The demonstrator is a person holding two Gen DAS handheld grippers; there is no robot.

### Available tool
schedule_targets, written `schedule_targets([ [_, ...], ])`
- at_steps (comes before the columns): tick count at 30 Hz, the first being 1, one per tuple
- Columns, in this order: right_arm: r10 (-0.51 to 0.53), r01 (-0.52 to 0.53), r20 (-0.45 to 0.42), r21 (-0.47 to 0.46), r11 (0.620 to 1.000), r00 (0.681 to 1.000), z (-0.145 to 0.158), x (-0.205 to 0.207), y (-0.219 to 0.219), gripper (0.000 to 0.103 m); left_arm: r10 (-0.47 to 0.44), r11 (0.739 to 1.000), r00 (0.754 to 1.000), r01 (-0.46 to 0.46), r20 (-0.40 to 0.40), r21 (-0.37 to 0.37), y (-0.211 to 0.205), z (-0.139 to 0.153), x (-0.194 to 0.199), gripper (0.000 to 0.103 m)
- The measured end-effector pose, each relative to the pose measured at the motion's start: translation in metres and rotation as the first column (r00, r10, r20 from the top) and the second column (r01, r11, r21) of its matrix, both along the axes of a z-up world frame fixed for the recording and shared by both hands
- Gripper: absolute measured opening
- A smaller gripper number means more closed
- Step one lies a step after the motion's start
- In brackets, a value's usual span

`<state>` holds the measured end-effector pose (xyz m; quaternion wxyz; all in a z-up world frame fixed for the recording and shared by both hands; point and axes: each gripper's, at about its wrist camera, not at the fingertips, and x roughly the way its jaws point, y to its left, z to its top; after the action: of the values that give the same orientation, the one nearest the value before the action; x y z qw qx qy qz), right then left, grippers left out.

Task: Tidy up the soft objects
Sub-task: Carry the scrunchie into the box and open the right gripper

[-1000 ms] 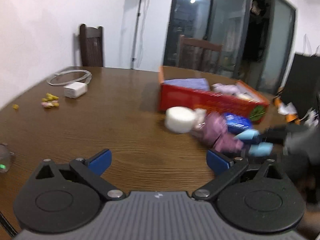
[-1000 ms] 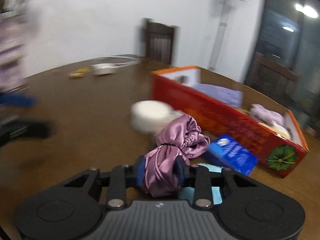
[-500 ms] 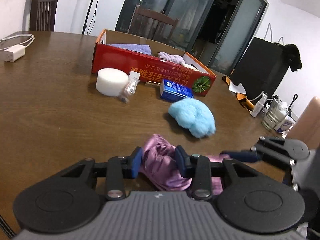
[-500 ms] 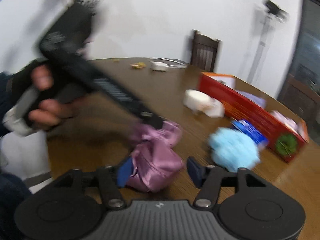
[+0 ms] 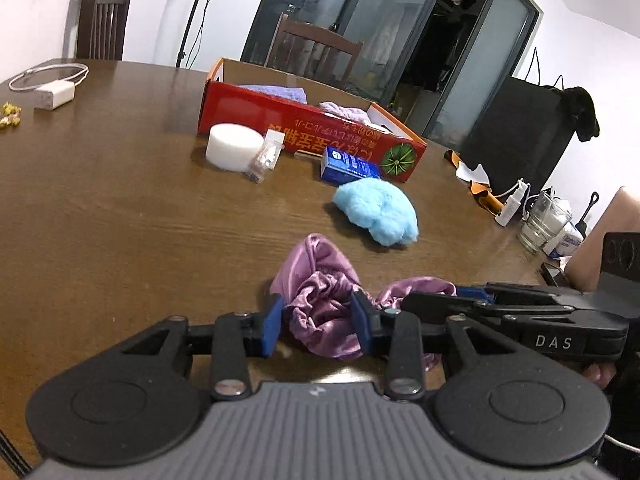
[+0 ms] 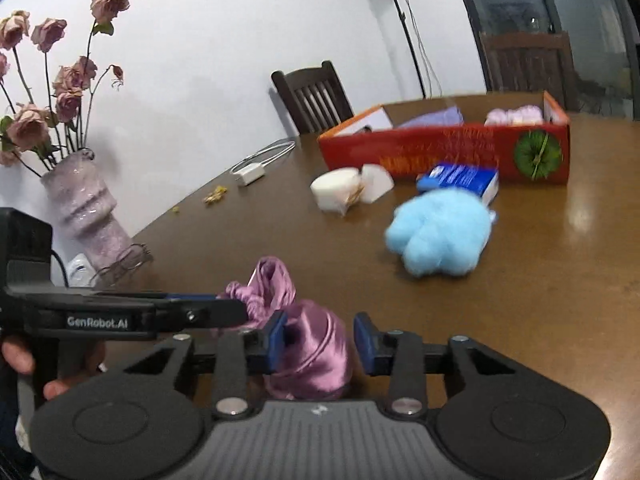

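Observation:
A crumpled purple satin cloth [image 5: 316, 276] [image 6: 316, 344] lies near the front of the brown table, stretched between both grippers. My left gripper [image 5: 318, 324] is shut on one bunch of it. From the right wrist view the left gripper [image 6: 236, 312] reaches in from the left. My right gripper [image 6: 320, 340] has its jaws closing on the other bunch, and its pads touch the fabric. In the left wrist view the right gripper [image 5: 440, 296] comes in sideways from the right. A fluffy light-blue thing [image 5: 376, 212] [image 6: 440, 236] lies beyond. The red box [image 5: 304, 128] [image 6: 440, 148] holds folded lilac cloths.
In front of the box sit a white foam disc [image 5: 234, 146], a clear packet [image 5: 266, 156] and a small blue carton [image 5: 348, 166]. A vase of dried roses [image 6: 84, 208] stands at the left edge. A charger with cable [image 5: 54, 96] and a glass jar [image 5: 540, 224] sit near the edges.
The right gripper carried the purple cloth from beside the box to the near table, opened, then closed on it again. The left gripper went from wide open to shut on the cloth.

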<state>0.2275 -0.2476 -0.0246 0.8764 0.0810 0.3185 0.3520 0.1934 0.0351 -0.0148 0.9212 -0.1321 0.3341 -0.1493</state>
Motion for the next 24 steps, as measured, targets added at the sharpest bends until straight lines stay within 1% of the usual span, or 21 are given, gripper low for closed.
schedule_targets([
  [4,-0.007,0.007,-0.008,-0.010,1.000,1.000,-0.002,-0.009,0.000,0.033,-0.018,1.000,1.000,0.018,0.009,0.001,0.000,-0.003,-0.005,0.036],
  [6,-0.009,0.009,-0.019,-0.005,1.000,1.000,-0.004,-0.011,-0.001,0.028,-0.036,0.999,0.999,0.036,0.016,-0.002,-0.002,-0.003,-0.006,0.028],
  [7,-0.009,0.009,-0.023,0.001,1.000,1.000,-0.005,-0.011,-0.001,0.025,-0.041,0.999,0.999,0.041,0.022,-0.004,-0.002,-0.003,-0.007,0.026],
  [9,-0.016,0.017,-0.019,0.007,1.000,1.000,-0.004,-0.013,0.000,0.020,-0.059,0.998,0.998,0.059,0.036,0.001,-0.004,-0.001,-0.007,0.019],
  [11,-0.013,0.013,0.002,0.010,1.000,1.000,0.001,-0.013,-0.001,0.014,-0.071,0.997,0.996,0.071,0.056,-0.002,-0.006,0.005,-0.004,0.018],
  [14,-0.017,0.015,0.054,0.025,1.000,0.998,0.017,-0.004,-0.007,0.014,-0.097,0.995,0.990,0.099,0.100,-0.016,-0.009,0.021,0.009,0.017],
  [17,-0.029,0.023,0.106,0.063,0.998,0.994,0.041,0.020,-0.019,0.014,-0.123,0.991,0.980,0.130,0.157,-0.033,-0.013,0.048,0.040,0.017],
  [18,-0.034,0.026,0.128,0.070,0.997,0.991,0.051,0.033,-0.023,0.014,-0.126,0.990,0.978,0.134,0.167,-0.039,-0.015,0.059,0.057,0.017],
  [21,-0.051,0.040,0.207,0.057,0.998,0.977,0.081,0.085,-0.030,0.014,-0.139,0.988,0.970,0.151,0.199,-0.043,-0.025,0.086,0.124,0.017],
  [23,-0.076,0.068,0.227,0.044,0.997,0.971,0.096,0.134,-0.033,0.014,-0.150,0.986,0.970,0.161,0.191,-0.040,-0.032,0.096,0.173,0.017],
  [24,-0.091,0.084,0.219,0.040,0.996,0.972,0.101,0.159,-0.034,0.014,-0.136,0.988,0.975,0.145,0.178,-0.043,-0.036,0.099,0.202,0.017],
])
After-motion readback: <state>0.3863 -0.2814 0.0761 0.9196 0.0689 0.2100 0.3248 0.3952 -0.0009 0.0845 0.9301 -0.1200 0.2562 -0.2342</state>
